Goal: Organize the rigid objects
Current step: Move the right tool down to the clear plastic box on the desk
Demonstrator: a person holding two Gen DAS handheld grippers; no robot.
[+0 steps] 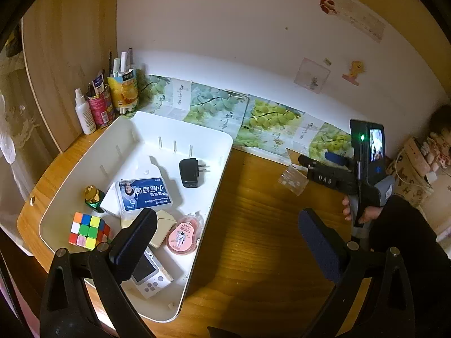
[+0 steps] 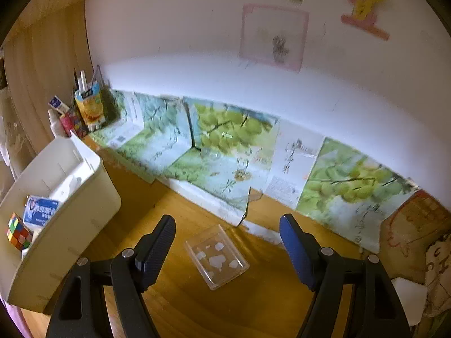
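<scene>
A white bin (image 1: 222, 152) on the wooden desk holds a Rubik's cube (image 1: 87, 231), a blue floss box (image 1: 145, 194), a black charger (image 1: 190, 172), a pink round tape case (image 1: 183, 236), a white handheld console (image 1: 149, 276) and a green bottle with a gold cap (image 1: 94, 198). A clear plastic case (image 2: 217, 256) lies on the desk right of the bin; it also shows in the left wrist view (image 1: 291, 180). My right gripper (image 2: 228, 242) is open just above and around the case, apart from it. My left gripper (image 1: 228, 242) is open and empty above the bin's near right side.
Pen holders (image 1: 122, 90) and a spray bottle (image 1: 84, 111) stand at the back left corner. Grape-print paper (image 2: 225, 152) lines the wall base. The bin's wall (image 2: 84, 214) is left of my right gripper. A cardboard box (image 2: 422, 231) sits at the right.
</scene>
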